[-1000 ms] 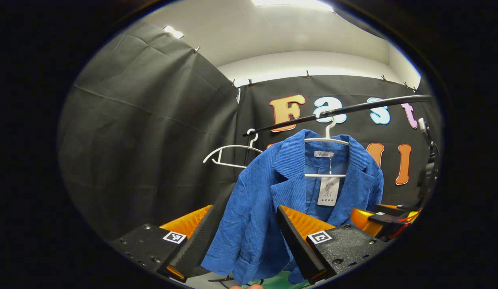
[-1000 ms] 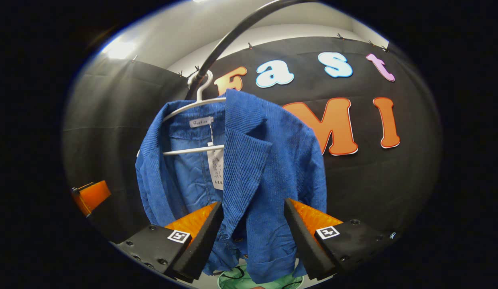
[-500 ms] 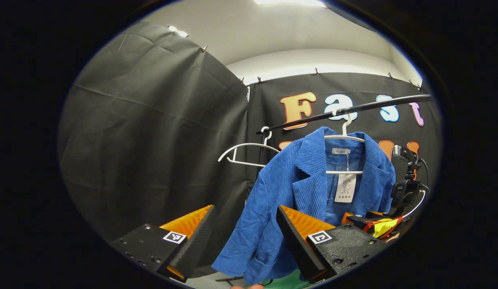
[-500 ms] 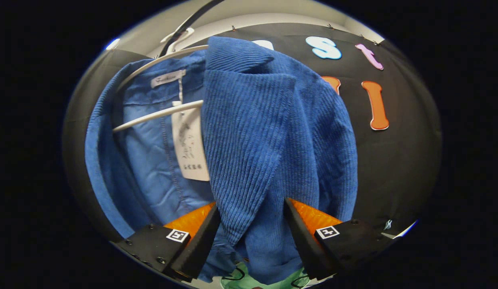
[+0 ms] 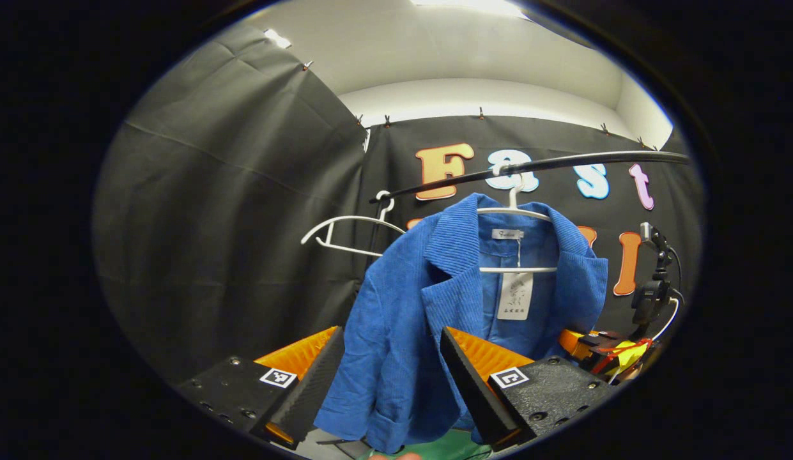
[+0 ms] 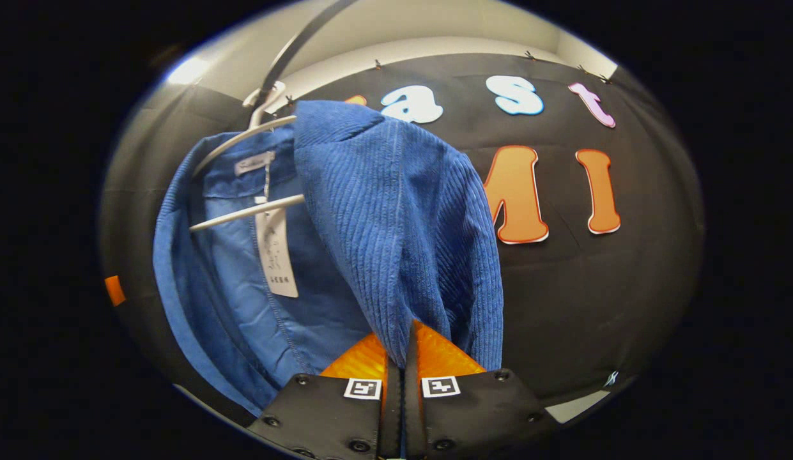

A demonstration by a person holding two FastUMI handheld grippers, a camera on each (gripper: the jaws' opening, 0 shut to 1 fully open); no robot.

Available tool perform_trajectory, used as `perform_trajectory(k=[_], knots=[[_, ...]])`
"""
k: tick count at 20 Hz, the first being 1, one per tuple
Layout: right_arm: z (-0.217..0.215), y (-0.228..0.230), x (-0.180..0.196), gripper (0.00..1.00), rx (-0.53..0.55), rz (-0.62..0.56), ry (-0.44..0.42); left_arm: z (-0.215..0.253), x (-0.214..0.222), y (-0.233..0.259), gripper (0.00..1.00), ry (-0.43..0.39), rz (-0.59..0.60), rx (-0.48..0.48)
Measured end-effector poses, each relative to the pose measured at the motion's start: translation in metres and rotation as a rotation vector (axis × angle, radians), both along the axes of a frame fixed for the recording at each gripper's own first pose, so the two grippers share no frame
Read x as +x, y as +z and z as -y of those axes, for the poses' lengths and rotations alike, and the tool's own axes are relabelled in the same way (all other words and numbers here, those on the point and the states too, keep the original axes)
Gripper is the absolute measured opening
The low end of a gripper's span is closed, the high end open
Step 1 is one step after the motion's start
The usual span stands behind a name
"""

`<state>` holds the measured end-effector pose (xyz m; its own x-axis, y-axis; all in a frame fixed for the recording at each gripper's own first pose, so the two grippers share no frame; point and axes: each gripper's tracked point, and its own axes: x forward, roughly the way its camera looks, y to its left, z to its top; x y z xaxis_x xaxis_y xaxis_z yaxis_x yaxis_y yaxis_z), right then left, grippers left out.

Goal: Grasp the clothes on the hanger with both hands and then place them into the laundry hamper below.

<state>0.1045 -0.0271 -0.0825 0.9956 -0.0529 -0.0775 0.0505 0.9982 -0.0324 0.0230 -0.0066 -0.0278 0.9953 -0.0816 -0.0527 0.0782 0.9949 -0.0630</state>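
**Corduroy jacket: right side pinched, left side not yet taken**

Jacket (image 5: 434, 306) is blue corduroy on a white hanger (image 5: 514, 214) hooked over the black rail (image 5: 562, 166). Soft, limp and light by the look of it; the ribbed cloth should give good purchase. Best holds are probably the front edges below each lapel.

Right hand-held gripper (image 6: 402, 358) has closed on the front edge, having stood wide half a second ago. Left hand-held gripper (image 5: 390, 364) stays wide, the sleeve side framed between its fingers, nearer than before.
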Motion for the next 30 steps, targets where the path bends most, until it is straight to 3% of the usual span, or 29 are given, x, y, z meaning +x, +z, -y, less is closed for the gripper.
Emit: perform_trajectory(k=[6,7,12,14,16,19,22,25,28,30], knots=[[0.004,0.063,-0.049,0.14,0.011,0.146,0.019,0.052,0.015,-0.031,0.95,-0.105,-0.048,-0.115],[0.005,0.070,-0.055,0.10,0.018,0.158,0.022,0.053,0.022,-0.037,0.95,-0.088,-0.046,-0.104],[0.014,0.095,-0.071,0.10,0.013,0.197,0.011,0.067,0.067,-0.065,0.95,-0.024,-0.018,-0.030],[0.015,0.098,-0.072,0.10,0.005,0.202,0.006,0.065,0.083,-0.078,0.92,0.012,-0.023,0.027],[0.017,0.100,-0.074,0.10,0.001,0.208,-0.001,0.058,0.096,-0.090,0.95,0.039,-0.039,0.100],[0.017,0.098,-0.071,0.10,-0.002,0.218,-0.011,0.042,0.100,-0.083,0.52,0.036,-0.017,0.176],[0.027,0.099,-0.069,0.10,-0.028,0.238,-0.053,0.021,0.092,-0.055,0.09,0.043,0.046,0.178],[0.033,0.103,-0.066,0.10,-0.047,0.268,-0.106,-0.024,0.080,-0.004,0.04,0.147,0.135,0.231],[0.044,0.113,-0.068,0.10,-0.057,0.311,-0.172,-0.065,0.082,0.058,0.06,0.262,0.236,0.234],[0.050,0.117,-0.065,0.10,-0.062,0.322,-0.205,-0.088,0.094,0.084,0.07,0.295,0.265,0.218]])
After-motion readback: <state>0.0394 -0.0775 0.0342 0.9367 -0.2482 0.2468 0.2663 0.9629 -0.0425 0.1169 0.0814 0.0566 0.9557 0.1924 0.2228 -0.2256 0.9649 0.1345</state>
